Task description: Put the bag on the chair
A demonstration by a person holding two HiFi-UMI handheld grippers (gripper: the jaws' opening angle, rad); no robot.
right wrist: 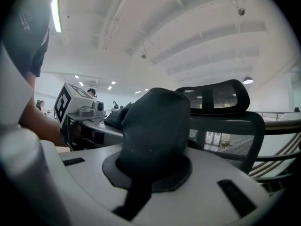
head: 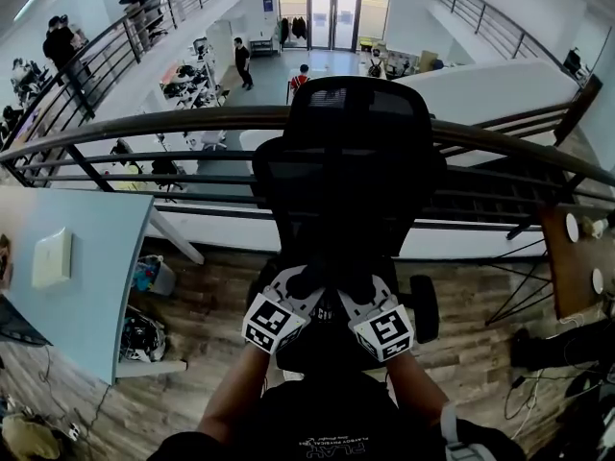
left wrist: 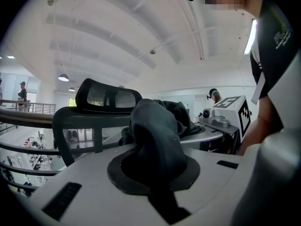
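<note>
A black mesh office chair (head: 346, 181) with a headrest stands right in front of me, its back to the railing. Over its seat, both grippers hold a black fabric bag (head: 329, 288) between them. My left gripper (head: 291, 296) is shut on a bunch of the bag's cloth (left wrist: 157, 135), which bulges out from between its jaws. The right gripper (head: 370, 301) is shut on another bunch of the bag (right wrist: 155, 126). In each gripper view the chair's back (left wrist: 82, 126) (right wrist: 230, 131) shows behind the cloth, and the other gripper's marker cube (left wrist: 233, 109) (right wrist: 70, 102) shows beside it. The seat is mostly hidden.
A dark metal railing (head: 144, 128) runs just behind the chair, with a lower floor and people beyond it. A light blue table (head: 86, 257) stands at the left with clutter (head: 144, 334) beneath it. A wooden table (head: 577, 257) is at the right. The floor is wood.
</note>
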